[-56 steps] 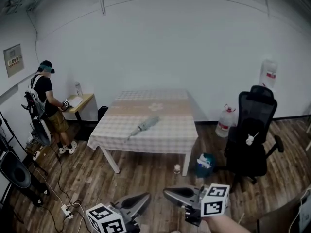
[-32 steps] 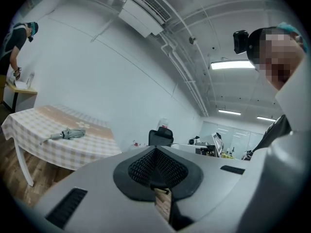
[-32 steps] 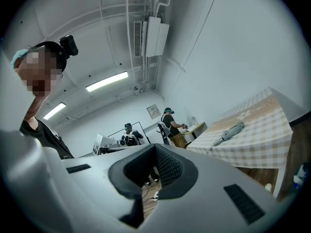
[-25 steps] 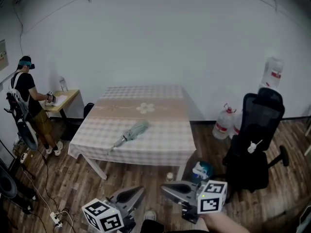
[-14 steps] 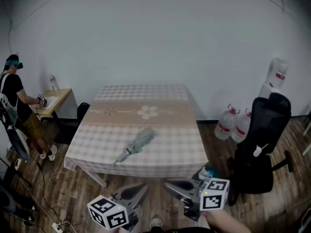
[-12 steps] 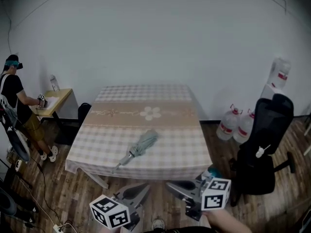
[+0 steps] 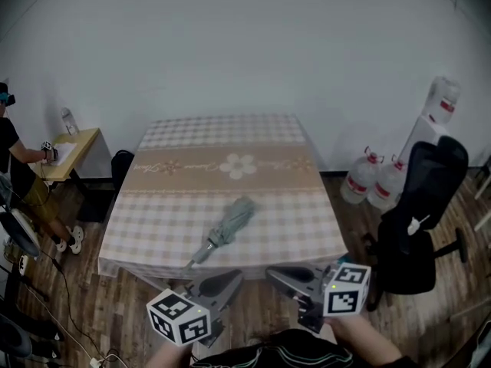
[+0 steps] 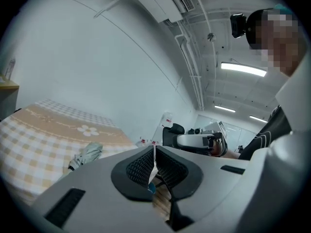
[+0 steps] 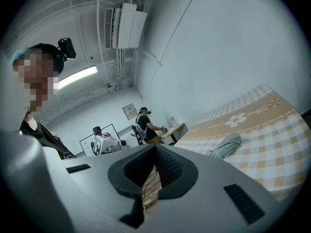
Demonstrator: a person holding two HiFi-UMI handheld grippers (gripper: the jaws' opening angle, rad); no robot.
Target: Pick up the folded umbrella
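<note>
The folded grey-green umbrella (image 7: 229,230) lies slantwise on the checked tablecloth (image 7: 153,228), its handle end toward the table's near edge. It also shows as a small bundle in the left gripper view (image 8: 87,154) and in the right gripper view (image 9: 225,145). My left gripper (image 7: 232,277) hangs just short of that near edge, below the handle, jaws shut and empty (image 8: 154,153). My right gripper (image 7: 271,273) is beside it to the right, also shut with nothing held (image 9: 155,152). Neither touches the umbrella.
A black office chair (image 7: 420,219) stands right of the table, with water bottles (image 7: 374,184) and a dispenser (image 7: 442,103) behind it. At far left a person (image 7: 14,156) stands by a small wooden desk (image 7: 70,147). Cables lie on the wooden floor (image 7: 46,324).
Both grippers have come forward from across the room to the table's near edge, still shut. The table and umbrella now fill more of the head view.
</note>
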